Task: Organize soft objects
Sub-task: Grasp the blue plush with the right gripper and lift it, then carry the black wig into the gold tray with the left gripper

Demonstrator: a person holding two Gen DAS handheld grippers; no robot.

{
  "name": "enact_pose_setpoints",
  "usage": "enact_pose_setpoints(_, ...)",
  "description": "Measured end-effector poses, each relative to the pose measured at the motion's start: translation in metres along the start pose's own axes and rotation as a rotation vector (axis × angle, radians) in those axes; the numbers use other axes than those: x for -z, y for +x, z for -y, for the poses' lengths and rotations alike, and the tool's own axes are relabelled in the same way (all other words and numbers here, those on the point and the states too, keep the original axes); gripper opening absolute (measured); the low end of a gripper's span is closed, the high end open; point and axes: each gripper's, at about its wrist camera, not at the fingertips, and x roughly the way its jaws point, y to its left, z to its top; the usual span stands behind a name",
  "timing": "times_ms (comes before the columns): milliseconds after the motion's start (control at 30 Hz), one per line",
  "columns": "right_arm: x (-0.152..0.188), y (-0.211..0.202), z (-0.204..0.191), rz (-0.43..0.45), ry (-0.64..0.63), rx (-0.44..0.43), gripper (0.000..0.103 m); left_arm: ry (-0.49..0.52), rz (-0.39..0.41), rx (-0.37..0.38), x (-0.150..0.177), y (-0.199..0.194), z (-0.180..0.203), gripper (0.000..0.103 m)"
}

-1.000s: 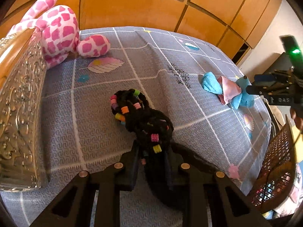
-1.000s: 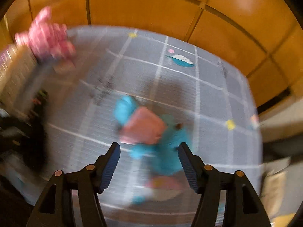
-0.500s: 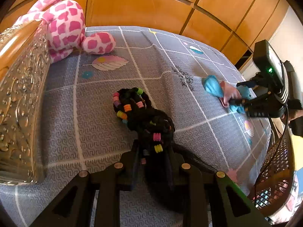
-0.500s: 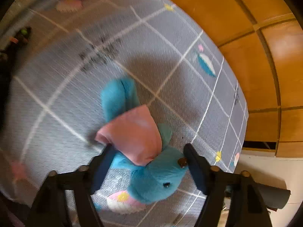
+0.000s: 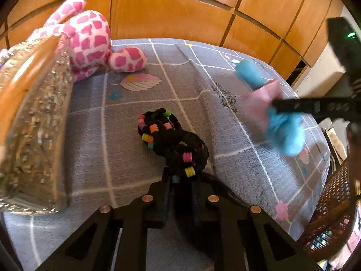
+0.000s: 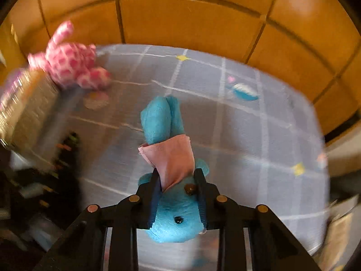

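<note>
A black yarn toy with coloured beads [image 5: 173, 140] lies on the grey patterned bed cover [image 5: 126, 169]. My left gripper [image 5: 180, 180] is closing, and its pads press on the toy's near end. In the right wrist view my right gripper [image 6: 177, 174] is closing on a blue plush animal with a pink cloth [image 6: 158, 117]; its pads squeeze the body and the legs point away from me. The left wrist view shows that plush [image 5: 284, 133], blurred, raised above the cover at the right. A pink-and-white spotted plush [image 5: 88, 38] sits at the far left corner.
An ornate gold-edged board [image 5: 33, 135] runs along the left side of the bed. A brown wicker basket [image 5: 331, 203] stands at the right edge. Wooden cabinet panels [image 5: 180, 15] close off the back.
My right gripper has shut its jaws around the blue plush and lifted it off the cover. My left gripper has narrowed on the black toy and barely moved.
</note>
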Motion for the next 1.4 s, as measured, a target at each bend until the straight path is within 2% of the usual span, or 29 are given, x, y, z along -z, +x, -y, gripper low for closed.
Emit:
enact_pose_setpoints(100, 0.007, 0.022, -0.012, -0.028, 0.079, -0.038, 0.029, 0.002, 0.023, -0.006, 0.000, -0.012, -0.002, 0.015)
enact_pose_setpoints(200, 0.009, 0.032, -0.027, -0.005, 0.100, 0.001, 0.030, 0.023, 0.057, -0.011, 0.002, -0.027, 0.001, 0.015)
enact_pose_setpoints(300, 0.011, 0.039, -0.035, 0.007, 0.081, 0.046, 0.032, 0.020, 0.085, -0.011, 0.004, -0.044, 0.000, 0.015)
enact_pose_setpoints(367, 0.015, 0.045, -0.040, 0.022, 0.041, 0.080, 0.041, 0.022, 0.106, -0.017, 0.003, -0.056, -0.001, 0.015)
enact_pose_setpoints(433, 0.018, 0.049, -0.041, 0.029, 0.016, 0.102, 0.045, 0.013, 0.127, -0.014, 0.003, -0.068, -0.004, 0.015)
enact_pose_setpoints(567, 0.019, 0.054, -0.045, 0.036, -0.013, 0.137, 0.045, -0.021, 0.155, -0.024, 0.004, -0.085, -0.014, 0.015)
enact_pose_setpoints(933, 0.022, 0.055, -0.057, 0.050, -0.066, 0.192, 0.045, -0.091, 0.246, -0.108, 0.009, -0.137, -0.042, 0.015)
enact_pose_setpoints(1200, 0.029, 0.055, -0.073, 0.088, -0.134, 0.275, 0.045, -0.166, 0.281, -0.170, 0.014, -0.162, -0.071, 0.015)
enact_pose_setpoints(1400, 0.035, 0.054, -0.080, 0.098, -0.141, 0.302, 0.045, -0.224, 0.300, -0.224, 0.024, -0.174, -0.096, 0.015)
